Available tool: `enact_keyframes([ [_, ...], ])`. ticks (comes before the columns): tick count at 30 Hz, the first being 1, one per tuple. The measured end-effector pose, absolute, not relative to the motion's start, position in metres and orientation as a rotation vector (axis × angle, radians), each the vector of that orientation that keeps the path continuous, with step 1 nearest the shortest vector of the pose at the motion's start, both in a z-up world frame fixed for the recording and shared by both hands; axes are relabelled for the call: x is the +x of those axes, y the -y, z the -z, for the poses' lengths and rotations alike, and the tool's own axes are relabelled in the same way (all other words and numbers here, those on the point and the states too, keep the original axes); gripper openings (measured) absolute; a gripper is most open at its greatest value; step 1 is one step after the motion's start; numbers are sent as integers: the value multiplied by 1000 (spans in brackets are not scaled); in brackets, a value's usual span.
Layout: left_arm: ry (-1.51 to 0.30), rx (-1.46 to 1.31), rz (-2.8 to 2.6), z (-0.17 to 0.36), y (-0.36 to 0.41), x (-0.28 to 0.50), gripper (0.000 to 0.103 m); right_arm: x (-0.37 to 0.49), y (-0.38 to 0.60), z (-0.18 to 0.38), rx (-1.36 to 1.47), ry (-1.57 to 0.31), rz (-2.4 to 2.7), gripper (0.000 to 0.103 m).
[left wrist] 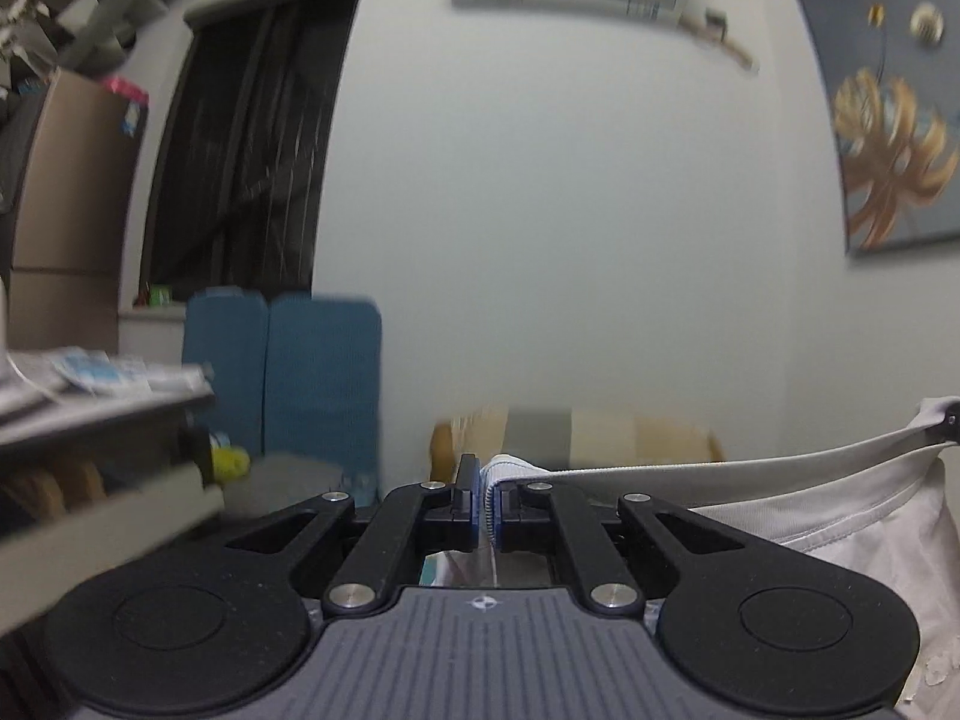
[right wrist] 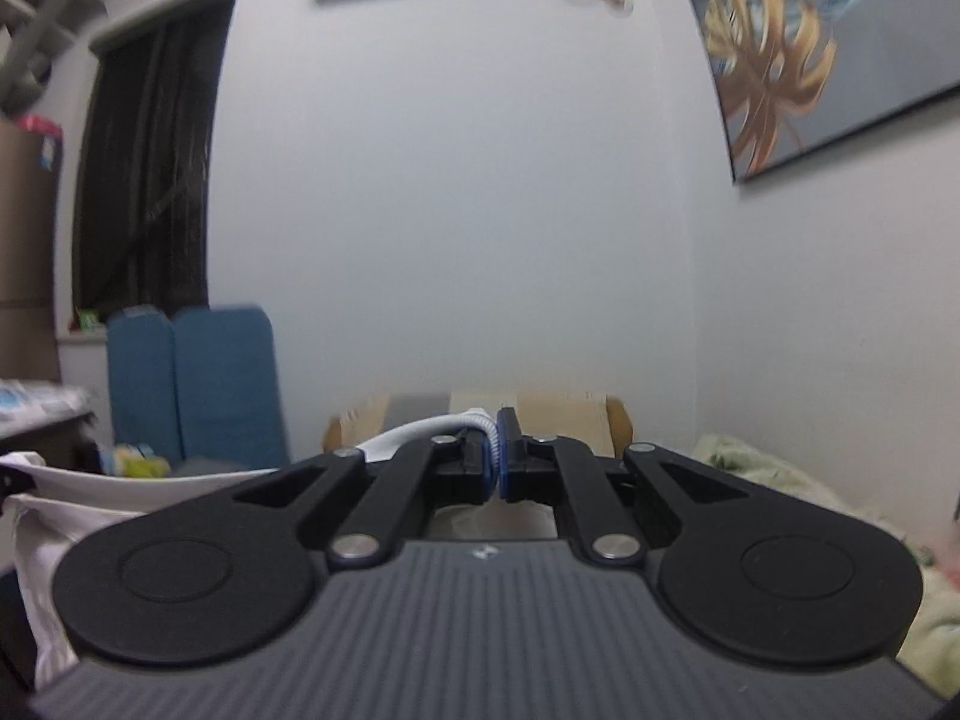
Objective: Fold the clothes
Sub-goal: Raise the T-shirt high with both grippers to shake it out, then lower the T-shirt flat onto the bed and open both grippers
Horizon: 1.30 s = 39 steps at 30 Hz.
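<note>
The left gripper (left wrist: pixel 487 501) is closed tight on the ribbed hem of a white shirt (left wrist: pixel 780 504), which stretches away to the right edge of the frame. The right gripper (right wrist: pixel 497 468) is clamped on the same shirt (right wrist: pixel 120 489), whose cloth runs off toward the lower left.

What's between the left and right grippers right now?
A taut band of the white garment spans from left gripper to right gripper; both wrist views show it.
</note>
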<state>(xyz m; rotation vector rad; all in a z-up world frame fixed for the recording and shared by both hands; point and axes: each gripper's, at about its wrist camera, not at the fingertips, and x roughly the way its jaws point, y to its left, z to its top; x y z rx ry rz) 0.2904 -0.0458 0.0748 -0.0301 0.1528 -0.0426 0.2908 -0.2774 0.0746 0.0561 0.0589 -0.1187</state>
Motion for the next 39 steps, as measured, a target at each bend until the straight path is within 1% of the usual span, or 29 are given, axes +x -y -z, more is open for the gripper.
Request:
enact_keyframes([
  [5,-318,-17,35,57,59,443,7,421,293,41,20,-223,153,6],
  [9,-469,6,34,164,69,544,7,511,309,132,3,-384,172,6],
  [13,-638,-9,48,254,70,616,7,571,320,208,24,-535,183,6],
  [16,-770,-37,60,301,63,646,7,595,329,251,90,-643,176,6],
  [18,-762,-18,76,307,63,647,7,597,335,265,154,-675,163,6],
  [21,-753,9,89,309,63,646,10,592,339,262,162,-655,118,7],
  [22,-752,20,89,306,64,642,20,590,340,261,164,-648,103,8],
  [23,-749,32,84,303,65,638,42,589,341,258,176,-651,86,8],
  [24,-744,47,68,297,64,635,53,587,343,255,186,-663,70,13],
  [25,-737,54,60,294,63,631,69,585,344,250,189,-676,58,20],
  [26,-732,50,74,288,60,624,75,581,343,246,188,-682,48,35],
  [27,-727,46,89,281,56,617,78,577,343,240,187,-675,26,51],
  [28,-723,42,102,275,53,611,82,573,342,235,186,-668,5,61],
  [29,-720,38,110,270,48,606,87,569,342,229,185,-661,-17,82],
  [30,-718,40,115,264,45,597,87,564,340,224,178,-650,-23,87],
  [35,-699,33,135,230,28,552,87,534,335,195,204,-644,-44,87],
  [39,-718,-53,146,197,5,508,87,491,332,176,217,-636,-51,87],
])
